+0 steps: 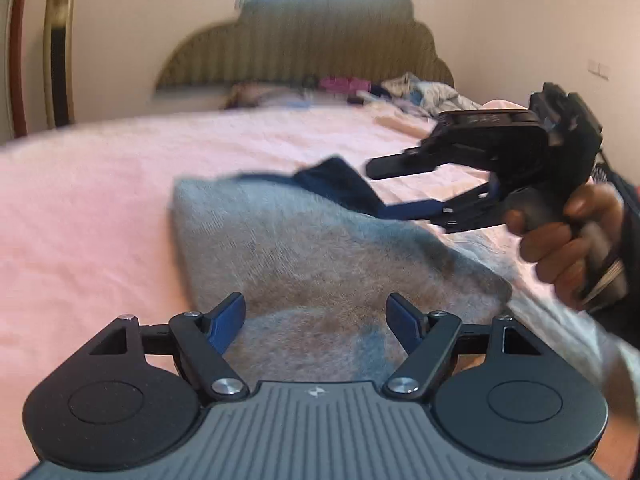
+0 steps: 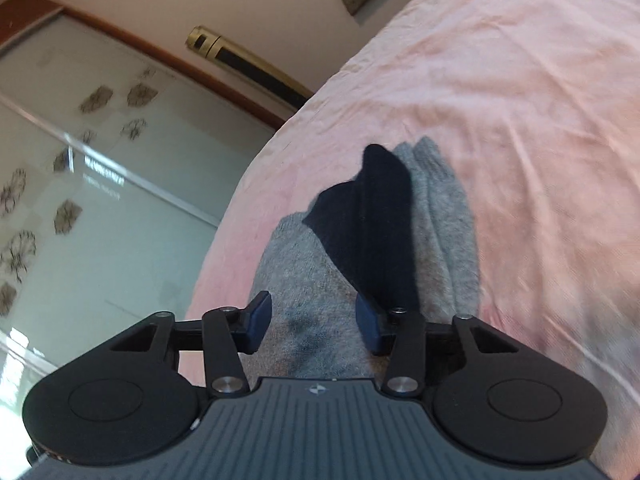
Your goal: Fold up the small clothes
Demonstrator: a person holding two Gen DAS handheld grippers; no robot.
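Observation:
A grey knitted garment (image 1: 304, 248) with a dark navy end (image 1: 340, 184) lies on the pink bed sheet (image 1: 100, 200). My left gripper (image 1: 318, 318) is open just above the garment's near end, holding nothing. My right gripper (image 1: 376, 184) comes in from the right, held by a hand, open, its lower finger by the navy end. In the right wrist view the right gripper (image 2: 314, 318) is open over the grey garment (image 2: 316, 280), and the navy part (image 2: 372, 220) rises beside the right finger.
A padded headboard (image 1: 312, 52) and a pile of mixed clothes (image 1: 400, 90) lie at the far end of the bed. A frosted sliding door (image 2: 100, 184) with a wooden frame stands past the bed edge. A gold and black post (image 1: 60, 56) is at the left.

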